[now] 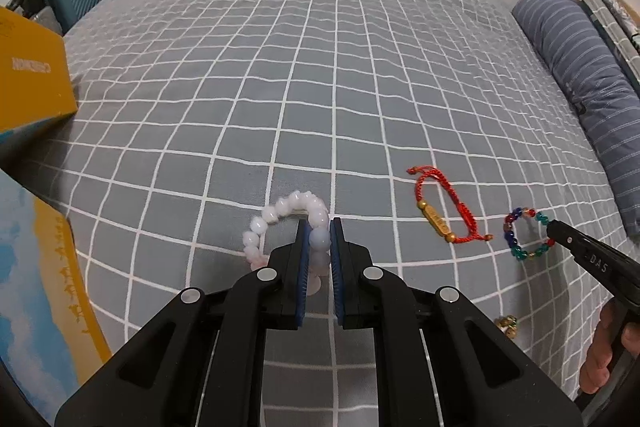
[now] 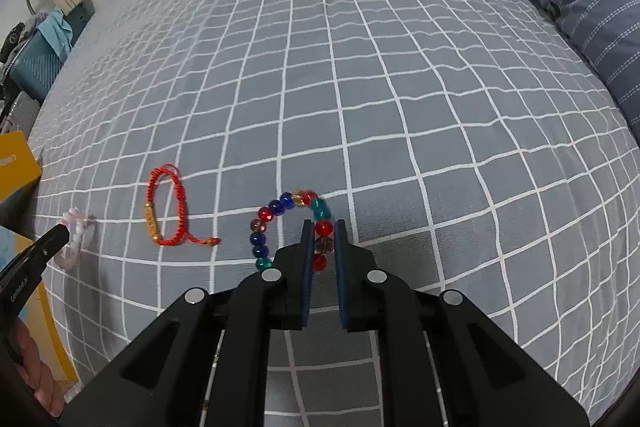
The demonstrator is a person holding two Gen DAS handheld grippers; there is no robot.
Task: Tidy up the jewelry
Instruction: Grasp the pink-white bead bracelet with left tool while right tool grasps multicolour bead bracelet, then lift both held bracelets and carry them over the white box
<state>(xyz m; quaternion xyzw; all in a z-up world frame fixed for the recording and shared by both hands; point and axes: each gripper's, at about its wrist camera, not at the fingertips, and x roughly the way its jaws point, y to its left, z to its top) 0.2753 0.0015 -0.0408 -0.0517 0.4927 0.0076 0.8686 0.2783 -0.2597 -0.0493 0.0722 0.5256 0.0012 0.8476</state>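
- On the grey bed with the white grid sheet (image 1: 320, 87), a ring of milky pink-white round beads (image 1: 280, 223) lies with its right-hand arc running between the pads of the left claw (image 1: 319, 239), which is closed narrow on one bead.
- A bracelet of red, blue, teal and amber glass beads (image 2: 280, 223) sits likewise at the right claw (image 2: 323, 239), whose pads pinch its right-hand arc.
- Between the two, touching neither, lies a red braided cord bracelet with a gold bar (image 2: 164, 215), its long axis pointing away from the claws; it looks about equally near both.
- A yellow cardboard box (image 1: 32, 79) stands well off to the left, nearer the left claw.
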